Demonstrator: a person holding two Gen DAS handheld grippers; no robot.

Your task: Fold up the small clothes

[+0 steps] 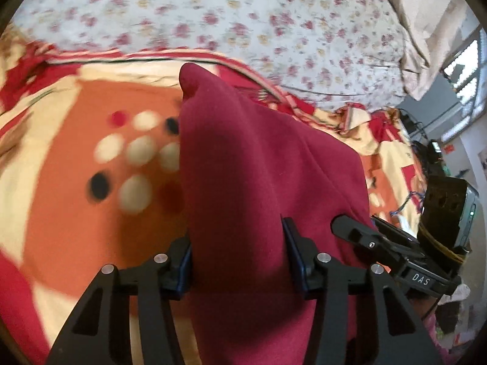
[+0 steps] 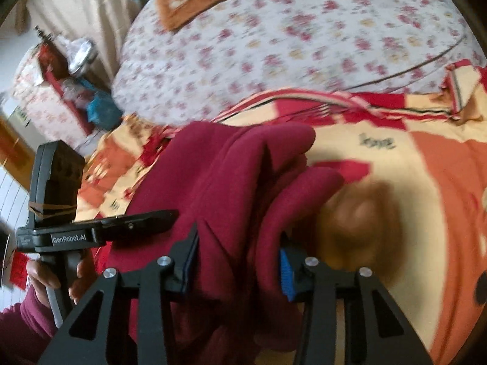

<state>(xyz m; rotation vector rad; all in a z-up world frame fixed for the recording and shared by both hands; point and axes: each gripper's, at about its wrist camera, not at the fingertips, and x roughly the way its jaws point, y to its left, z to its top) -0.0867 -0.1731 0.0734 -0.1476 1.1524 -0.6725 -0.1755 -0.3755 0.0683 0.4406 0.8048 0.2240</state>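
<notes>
Both grippers, left (image 1: 237, 261) and right (image 2: 240, 261), tilt downward, pinching maroon garment (image 1: 258, 167).

Soft daylight fills both my wrist views, entering by a blown-out window (image 1: 465, 70) at the right edge of the left view. Motion blur smears the floral sheet (image 1: 243, 15) and the orange blanket (image 1: 76, 158); the maroon garment (image 1: 243, 167) and my gripper fingers (image 1: 182, 261) stay fairly sharp. Fisheye bending curves everything, and dark vignettes close the corners.
</notes>
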